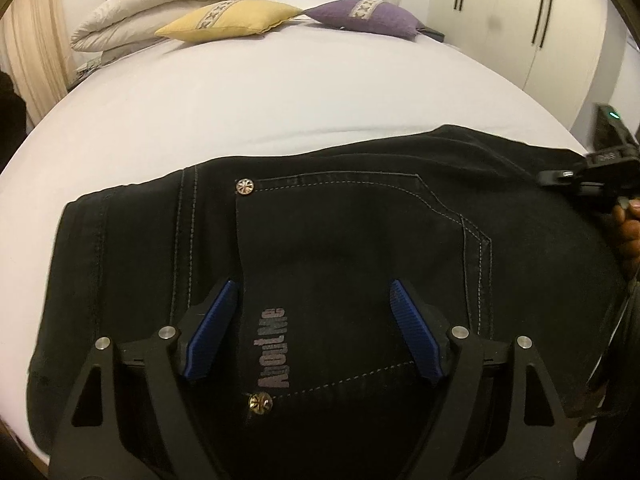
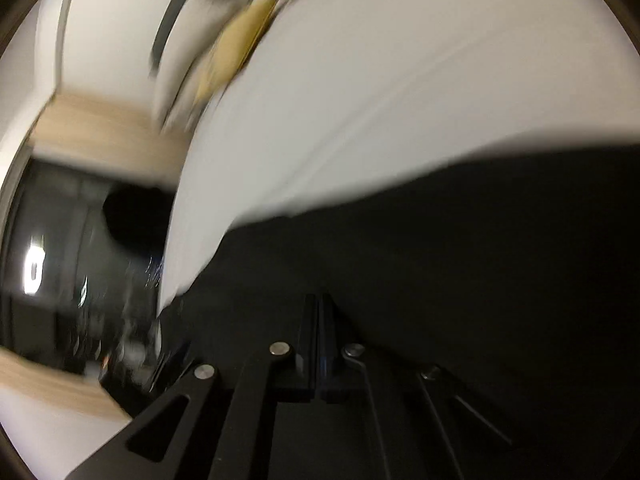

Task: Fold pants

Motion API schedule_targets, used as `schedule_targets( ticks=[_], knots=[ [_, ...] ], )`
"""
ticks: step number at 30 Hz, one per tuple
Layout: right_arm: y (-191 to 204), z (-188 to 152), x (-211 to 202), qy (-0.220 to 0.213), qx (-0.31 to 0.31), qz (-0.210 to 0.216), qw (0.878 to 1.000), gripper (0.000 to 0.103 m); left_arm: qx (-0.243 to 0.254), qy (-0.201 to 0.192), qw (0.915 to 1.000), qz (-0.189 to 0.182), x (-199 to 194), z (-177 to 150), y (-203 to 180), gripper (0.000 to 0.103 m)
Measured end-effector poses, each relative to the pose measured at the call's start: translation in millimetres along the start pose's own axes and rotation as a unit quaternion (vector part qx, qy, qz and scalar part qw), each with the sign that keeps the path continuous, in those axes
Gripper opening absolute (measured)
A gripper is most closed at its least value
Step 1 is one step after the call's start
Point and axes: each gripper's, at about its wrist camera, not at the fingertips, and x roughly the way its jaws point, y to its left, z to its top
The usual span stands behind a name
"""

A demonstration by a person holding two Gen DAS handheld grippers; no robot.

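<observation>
Black pants lie folded on the white bed, back pocket and grey lettering facing up. My left gripper is open just above the pocket, its blue pads spread apart, holding nothing. The right gripper shows at the right edge of the left wrist view, held by a hand over the far end of the pants. In the blurred right wrist view, the right gripper has its jaws pressed together over the black pants; whether cloth is pinched between them is not visible.
A yellow cushion, a purple cushion and stacked white pillows lie at the head of the bed. White wardrobe doors stand at the right. The bed's left edge drops to a dark floor.
</observation>
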Motion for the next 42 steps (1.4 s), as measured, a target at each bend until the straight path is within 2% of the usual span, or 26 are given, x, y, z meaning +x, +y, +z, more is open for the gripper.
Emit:
schedule_targets(
  ticks=[2,3,5,6,7,9,10,11,12,14,17,19,20,22,24,25,27,28,30,31,33,34,35,36,38,42],
  knots=[
    [-19.8,-0.4,-51.6,-0.044,0.017,-0.047,0.998,0.009,-0.003,-0.005,0.9999,0.008,-9.7,-0.3,-5.5,0.079],
    [-23.9,-2.3,-77.7,-0.067,0.026,-0.042,0.997,0.028,-0.002,-0.010,0.9999,0.008,-14.2,-0.5,-10.7,0.079],
    [-21.4,-16.6,-107.7,-0.091,0.020,0.002,0.996,0.050,0.006,-0.022,0.9997,0.000,-22.6,-2.5,-26.0,0.079],
    [-19.8,-27.9,-118.9,-0.092,0.008,0.025,0.995,0.058,0.012,-0.023,0.9997,-0.006,-23.9,-4.3,-35.3,0.079],
    [-22.0,-36.8,-122.5,-0.083,0.001,0.035,0.996,0.059,0.018,-0.022,0.9996,-0.008,-24.6,-6.1,-44.6,0.079],
    [-35.5,-47.9,-117.0,-0.064,0.000,0.030,0.997,0.060,0.037,-0.022,0.9991,0.003,-23.7,-10.4,-62.1,0.080],
    [-46.3,-55.9,-112.5,-0.060,0.014,0.008,0.998,0.058,0.056,-0.022,0.9979,0.024,-22.8,-14.9,-72.2,0.081],
    [-72.5,-54.3,-117.7,-0.063,0.037,0.001,0.997,0.025,0.066,-0.022,0.9970,0.034,-20.7,-17.3,-76.2,0.082],
    [-92.8,-60.2,-122.5,-0.070,0.067,0.017,0.995,0.000,0.069,-0.023,0.9966,0.038,-20.3,-20.1,-77.9,0.082],
    [-122.1,-67.4,-145.3,-0.102,0.108,0.012,0.989,0.000,0.057,-0.020,0.9977,0.032,-23.1,-22.7,-73.4,0.082],
    [-159.3,-74.3,-226.3,-0.181,0.130,-0.083,0.971,0.001,0.042,-0.016,0.9985,0.033,-34.0,-25.6,-69.5,0.082],
    [-166.6,-83.1,-257.5,-0.201,0.151,-0.102,0.962,0.017,0.035,-0.032,0.9984,0.031,-48.6,-28.0,-73.9,0.082],
    [-159.8,-87.2,-268.5,-0.214,0.149,-0.095,0.961,0.032,0.035,-0.038,0.9982,0.030,-54.6,-28.3,-77.0,0.082],
    [-138.8,-98.9,-278.3,-0.220,0.113,-0.041,0.968,0.040,0.039,-0.047,0.9978,0.026,-62.4,-29.6,-87.5,0.082],
    [-117.6,-104.9,-256.0,-0.189,0.086,0.000,0.978,0.056,0.047,-0.041,0.9979,0.017,-62.2,-31.8,-99.2,0.082],
    [-113.0,-109.0,-240.1,-0.168,0.078,0.010,0.983,0.057,0.055,-0.031,0.9979,0.015,-56.4,-33.2,-106.9,0.082],
    [-137.7,-119.4,-235.0,-0.145,0.089,0.000,0.985,0.056,0.059,-0.011,0.9981,0.015,-43.3,-33.6,-113.6,0.082],
    [-157.7,-126.4,-236.6,-0.141,0.114,-0.013,0.983,0.047,0.055,-0.001,0.9984,0.014,-37.2,-39.6,-114.4,0.083],
    [-192.8,-136.4,-247.9,-0.154,0.164,0.019,0.974,0.006,0.041,-0.004,0.9991,0.004,-31.2,-41.0,-107.7,0.086],
    [-215.8,-141.9,-265.9,-0.174,0.185,0.004,0.967,0.000,0.031,-0.002,0.9995,0.000,-30.6,-41.5,-104.5,0.087],
    [-241.0,-151.0,-301.4,-0.219,0.204,-0.023,0.954,0.000,0.024,0.000,0.9997,-0.002,-30.4,-39.5,-103.5,0.088],
    [-251.4,-157.7,-325.1,-0.245,0.223,-0.049,0.942,0.005,0.025,0.002,0.9997,0.002,-31.2,-38.2,-105.0,0.088],
    [-251.3,-160.8,-337.3,-0.254,0.239,-0.093,0.933,0.032,0.022,0.001,0.9997,0.008,-34.6,-37.0,-106.5,0.088],
    [-256.4,-169.7,-361.1,-0.284,0.249,-0.108,0.920,0.046,0.017,-0.002,0.9998,0.012,-39.6,-36.4,-107.9,0.088],
    [-251.7,-174.0,-380.8,-0.311,0.247,-0.061,0.916,0.051,-0.001,-0.018,0.9998,0.004,-54.9,-38.2,-109.8,0.088],
    [-245.2,-188.3,-374.4,-0.278,0.238,0.004,0.931,0.053,-0.026,-0.037,0.9988,-0.015,-77.9,-34.6,-112.9,0.088]
  ],
)
